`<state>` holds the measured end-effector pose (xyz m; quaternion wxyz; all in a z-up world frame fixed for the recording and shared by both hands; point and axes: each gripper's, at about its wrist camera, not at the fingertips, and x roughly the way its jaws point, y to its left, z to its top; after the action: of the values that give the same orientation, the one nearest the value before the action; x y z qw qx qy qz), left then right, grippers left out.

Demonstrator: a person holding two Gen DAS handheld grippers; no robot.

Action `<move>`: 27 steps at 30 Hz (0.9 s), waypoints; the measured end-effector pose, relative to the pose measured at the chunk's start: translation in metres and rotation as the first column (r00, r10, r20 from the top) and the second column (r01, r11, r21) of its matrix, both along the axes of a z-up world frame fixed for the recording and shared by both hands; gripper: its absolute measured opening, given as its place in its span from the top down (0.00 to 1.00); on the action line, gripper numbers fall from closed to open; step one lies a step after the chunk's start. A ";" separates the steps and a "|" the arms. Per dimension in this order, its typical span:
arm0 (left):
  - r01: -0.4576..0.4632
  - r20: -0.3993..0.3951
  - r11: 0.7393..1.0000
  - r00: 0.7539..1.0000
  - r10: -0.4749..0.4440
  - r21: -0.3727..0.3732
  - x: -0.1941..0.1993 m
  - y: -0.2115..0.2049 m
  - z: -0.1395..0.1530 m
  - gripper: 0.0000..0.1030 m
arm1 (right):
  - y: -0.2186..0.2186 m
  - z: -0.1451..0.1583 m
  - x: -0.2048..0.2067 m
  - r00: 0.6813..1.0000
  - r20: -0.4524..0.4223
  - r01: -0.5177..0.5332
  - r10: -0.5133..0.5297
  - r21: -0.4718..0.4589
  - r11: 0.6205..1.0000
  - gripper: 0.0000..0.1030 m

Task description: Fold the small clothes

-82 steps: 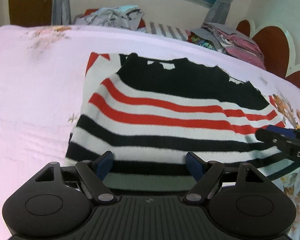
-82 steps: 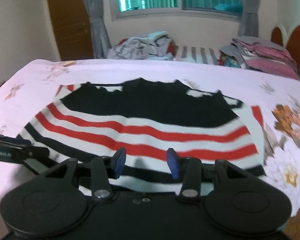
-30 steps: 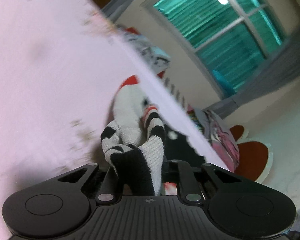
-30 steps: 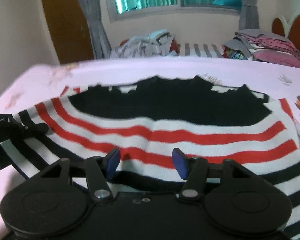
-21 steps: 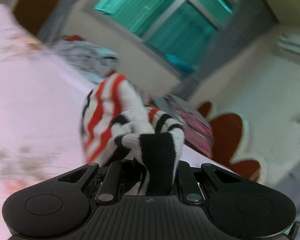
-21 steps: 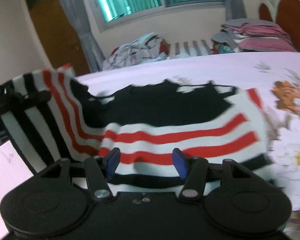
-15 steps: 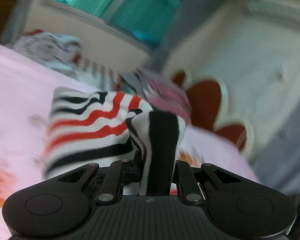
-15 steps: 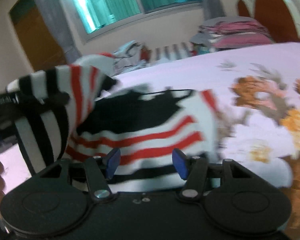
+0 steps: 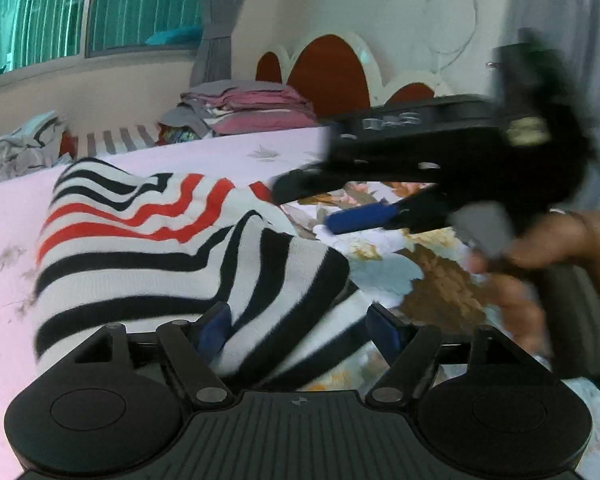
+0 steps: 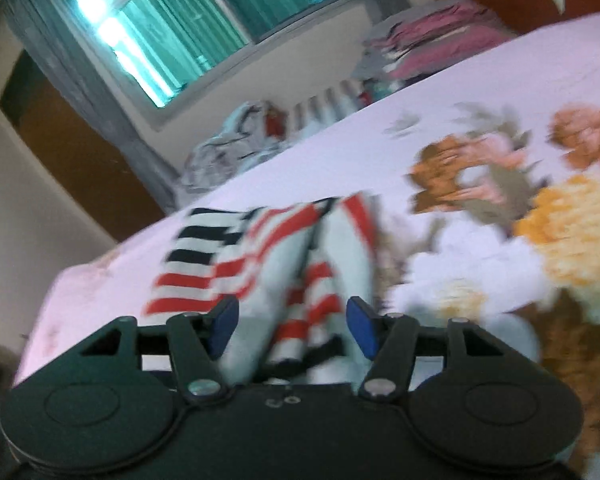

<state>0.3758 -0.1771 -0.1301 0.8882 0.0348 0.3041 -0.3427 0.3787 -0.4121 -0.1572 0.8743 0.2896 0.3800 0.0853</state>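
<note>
A small striped sweater, white with black and red bands, lies folded over on the pink floral bedsheet. My left gripper is open, its blue pads either side of the sweater's near fold. My right gripper is open too, with the sweater bunched between and just beyond its pads. The right gripper also shows in the left wrist view, blurred, held by a hand above the sheet to the right of the sweater.
A stack of folded pink and grey clothes sits at the far side by the red and white headboard. A loose heap of grey clothes lies under the window. Big flower prints cover the sheet on the right.
My left gripper carried the sweater's edge up and over to the right, then opened and let it go. The sweater now lies folded. The right gripper swung right and tilted.
</note>
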 end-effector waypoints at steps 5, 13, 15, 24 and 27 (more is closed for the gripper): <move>-0.181 -0.036 0.978 0.983 0.178 -0.100 -0.008 0.066 0.021 0.28 | 0.017 -0.020 0.021 0.994 -0.094 -0.058 0.060 0.033 0.998 0.24; -0.396 -0.107 0.913 0.916 0.387 -0.095 0.004 0.139 0.007 0.28 | 0.031 -0.036 0.043 0.990 -0.138 -0.026 0.041 0.104 0.994 0.61; -0.420 -0.133 0.901 0.904 0.405 -0.111 0.006 0.145 0.002 0.28 | 0.036 -0.031 0.042 0.993 -0.111 -0.032 0.039 0.065 0.997 0.71; -0.348 -0.150 0.929 0.932 0.329 -0.125 0.025 0.087 -0.019 0.28 | 0.036 0.003 0.013 0.994 0.062 -0.064 0.085 -0.276 0.959 0.76; -0.322 -0.166 0.943 0.938 0.306 -0.082 0.031 0.070 -0.032 0.28 | 0.019 -0.025 0.015 0.999 -0.026 -0.030 0.025 -0.201 0.979 0.76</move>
<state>0.4065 -0.1073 -0.1626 0.9065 -0.0883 0.3531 -0.2140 0.3939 -0.3926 -0.1818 0.8935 0.1952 0.4007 0.0551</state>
